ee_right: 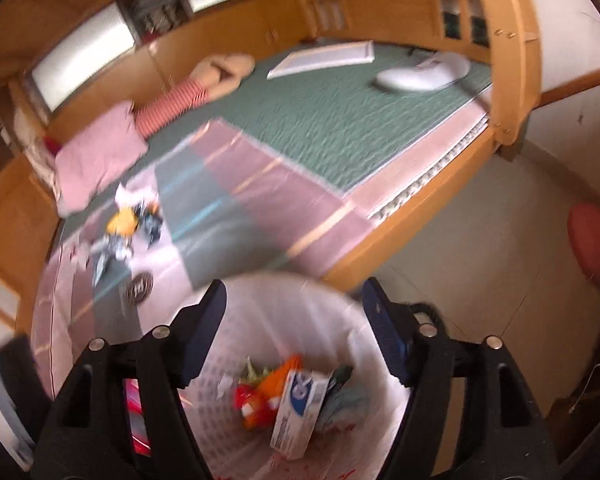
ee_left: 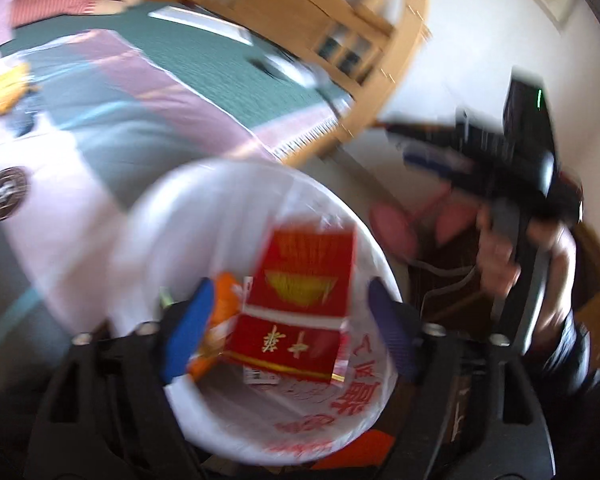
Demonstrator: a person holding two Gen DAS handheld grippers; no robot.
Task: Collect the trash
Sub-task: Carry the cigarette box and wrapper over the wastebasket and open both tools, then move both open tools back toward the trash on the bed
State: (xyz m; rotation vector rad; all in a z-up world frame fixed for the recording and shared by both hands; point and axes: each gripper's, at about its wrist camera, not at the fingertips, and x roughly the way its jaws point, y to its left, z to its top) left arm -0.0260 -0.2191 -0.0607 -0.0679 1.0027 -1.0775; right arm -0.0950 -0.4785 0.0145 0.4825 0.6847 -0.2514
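A white bin lined with a plastic bag (ee_left: 160,220) fills the lower middle of the left wrist view. My left gripper (ee_left: 290,332) hangs open over it. A red carton with gold print (ee_left: 300,300) lies loose between the blue fingers, with gaps on both sides, and an orange wrapper (ee_left: 224,320) sits beside the left finger. In the right wrist view my right gripper (ee_right: 294,328) stands open above the same bin (ee_right: 260,312), gripping nothing. Inside lie a white and blue box (ee_right: 298,412) and red and orange wrappers (ee_right: 256,396). More litter, with a yellow piece (ee_right: 122,222), lies on the bed.
The bed (ee_right: 339,120) has a green quilt, a pink and grey sheet and a wooden frame beside the bin. A white flat item (ee_right: 323,58) and a white pad (ee_right: 423,72) lie on it. A pink cushion (ee_right: 591,240) is on the floor. A hand (ee_left: 499,256) holds dark gear at the right.
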